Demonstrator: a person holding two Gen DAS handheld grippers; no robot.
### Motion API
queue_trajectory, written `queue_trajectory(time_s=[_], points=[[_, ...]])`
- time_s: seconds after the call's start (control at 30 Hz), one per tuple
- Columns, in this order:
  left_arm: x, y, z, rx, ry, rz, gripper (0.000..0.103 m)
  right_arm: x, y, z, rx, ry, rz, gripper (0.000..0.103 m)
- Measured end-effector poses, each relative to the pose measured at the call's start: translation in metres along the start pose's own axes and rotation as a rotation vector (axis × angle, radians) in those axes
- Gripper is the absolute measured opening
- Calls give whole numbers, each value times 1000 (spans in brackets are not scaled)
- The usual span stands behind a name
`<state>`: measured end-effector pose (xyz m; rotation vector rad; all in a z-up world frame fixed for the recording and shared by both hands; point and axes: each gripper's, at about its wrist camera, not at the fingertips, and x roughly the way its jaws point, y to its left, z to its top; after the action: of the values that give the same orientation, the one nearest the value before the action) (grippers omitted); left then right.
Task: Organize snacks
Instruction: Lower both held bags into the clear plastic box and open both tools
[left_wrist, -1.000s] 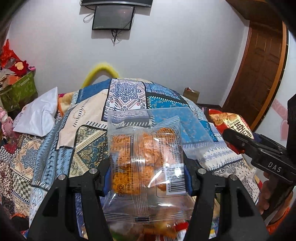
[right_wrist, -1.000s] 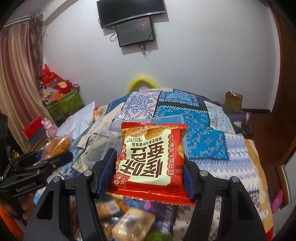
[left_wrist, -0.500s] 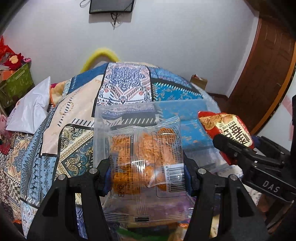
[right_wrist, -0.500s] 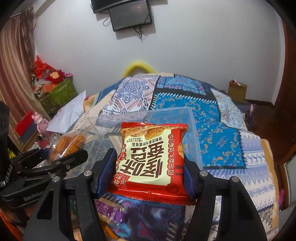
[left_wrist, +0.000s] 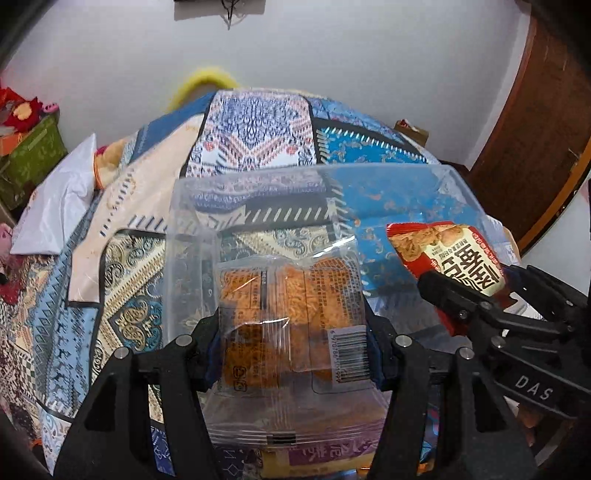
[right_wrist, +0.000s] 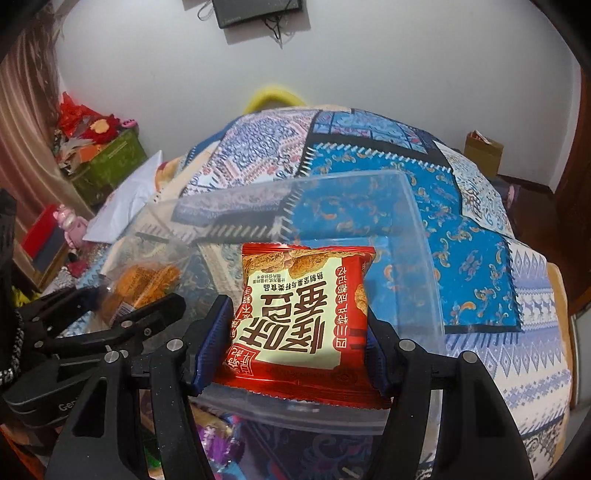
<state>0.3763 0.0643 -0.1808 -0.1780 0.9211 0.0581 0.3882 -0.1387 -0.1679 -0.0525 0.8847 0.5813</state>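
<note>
A patchwork bedspread (right_wrist: 461, 236) fills the room, and on it sits a clear plastic storage bin (right_wrist: 417, 206), open-topped, its long side running across both views. Over the bin's near rim, the right gripper (right_wrist: 291, 347) is clamped on a red snack packet (right_wrist: 299, 314), held flat and pointing into the bin's right half. Beside it, over the bin's left half, the left gripper (left_wrist: 291, 343) grips a clear-wrapped orange pastry pack (left_wrist: 288, 310). Both packs appear poised for release, the bin lying directly ahead and below.
</note>
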Motion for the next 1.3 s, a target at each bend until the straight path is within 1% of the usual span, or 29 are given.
queue_trajectory(time_s=[0.07, 0.13, 0.2, 0.33, 0.5, 0.63, 0.73, 0.9, 1.03, 1.17, 1.3], points=[[4, 3, -1, -25, 19, 1, 61, 1, 1, -1, -14, 8, -12, 63], [3, 4, 0, -29, 17, 10, 63, 0, 3, -2, -26, 17, -18, 63], [2, 4, -1, -31, 19, 7, 65, -3, 4, -1, -27, 23, -7, 66], [-8, 1, -2, -17, 6, 9, 66, -9, 3, 0, -18, 23, 8, 67], [-38, -3, -1, 5, -46, 7, 69, -33, 5, 1, -19, -13, 15, 67], [-74, -2, -4, 9, -107, 6, 71, -59, 9, -1, -36, -58, -1, 68], [-99, 0, -11, 17, -137, 13, 76, -84, 11, -4, -43, -96, -10, 69], [-138, 8, -31, 33, -174, 27, 77, -116, 13, -14, -51, -145, -28, 75], [-161, 16, -52, 42, -175, 34, 79, -138, 15, -26, -56, -170, -39, 75], [-176, 25, -76, 45, -165, 42, 80, -154, 18, -40, -58, -183, -44, 76], [-180, 34, -98, 41, -136, 53, 81, -162, 20, -55, -57, -180, -53, 76]])
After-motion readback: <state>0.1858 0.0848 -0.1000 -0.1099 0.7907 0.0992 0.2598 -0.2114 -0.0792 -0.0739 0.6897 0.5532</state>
